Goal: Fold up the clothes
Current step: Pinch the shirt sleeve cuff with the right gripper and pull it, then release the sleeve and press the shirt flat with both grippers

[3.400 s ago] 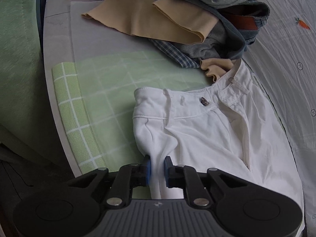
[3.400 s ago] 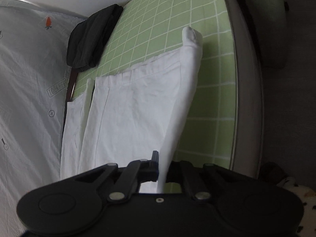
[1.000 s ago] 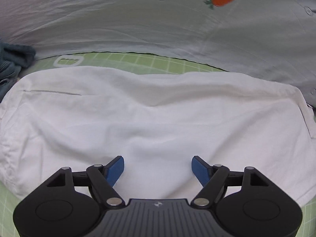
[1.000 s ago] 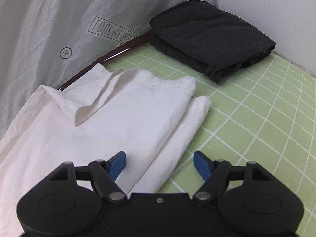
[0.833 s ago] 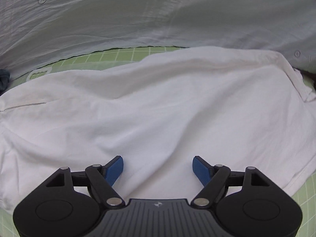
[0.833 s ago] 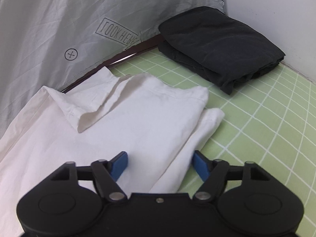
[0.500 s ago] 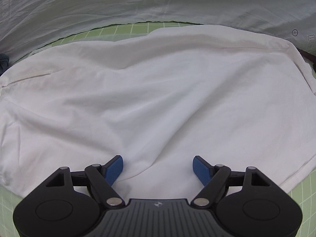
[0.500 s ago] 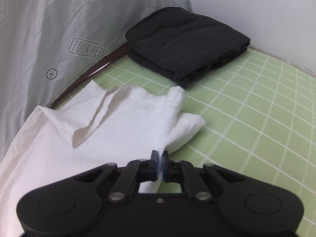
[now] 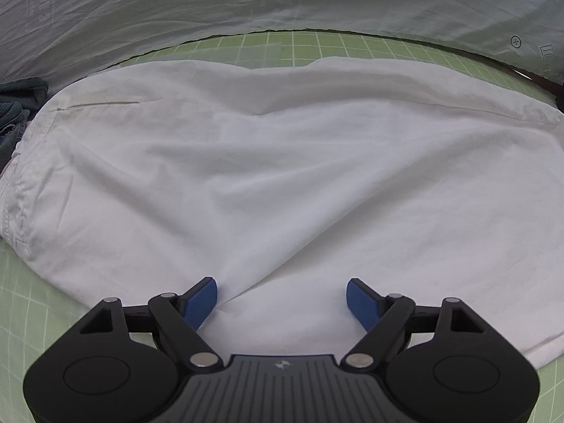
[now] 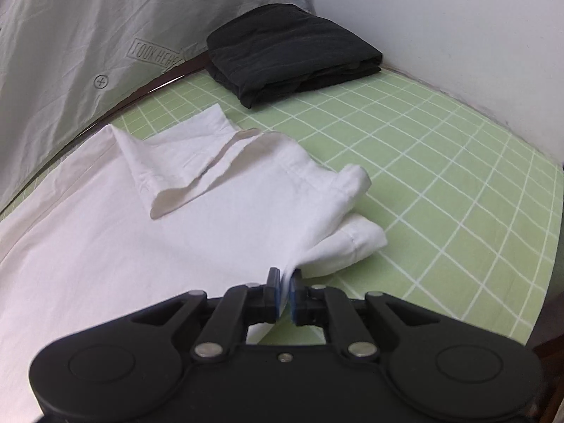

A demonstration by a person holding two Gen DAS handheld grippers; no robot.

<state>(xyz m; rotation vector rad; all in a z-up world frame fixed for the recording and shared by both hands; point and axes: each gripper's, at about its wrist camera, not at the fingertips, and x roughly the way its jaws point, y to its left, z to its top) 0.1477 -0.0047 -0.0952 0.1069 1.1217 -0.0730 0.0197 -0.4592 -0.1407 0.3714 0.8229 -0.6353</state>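
Note:
White trousers (image 9: 282, 176) lie folded lengthwise on the green checked sheet (image 10: 440, 176). In the left wrist view they fill the middle, waistband at the left. My left gripper (image 9: 282, 298) is open, its blue pads apart just above the near edge of the cloth, holding nothing. In the right wrist view the leg ends (image 10: 246, 190) lie rumpled, one hem folded back. My right gripper (image 10: 284, 287) is shut on the near edge of the white trousers close to the hems.
A folded black garment (image 10: 292, 53) lies at the far end by the white wall. A grey printed sheet (image 9: 246, 3) runs along the far side, also in the right wrist view (image 10: 88, 28). Dark blue-grey clothes (image 9: 14, 116) show at the left edge.
My right gripper shut on the trouser edge near the hems and pulled it, bunching the hem. My left gripper stayed open and shifted slightly over the cloth.

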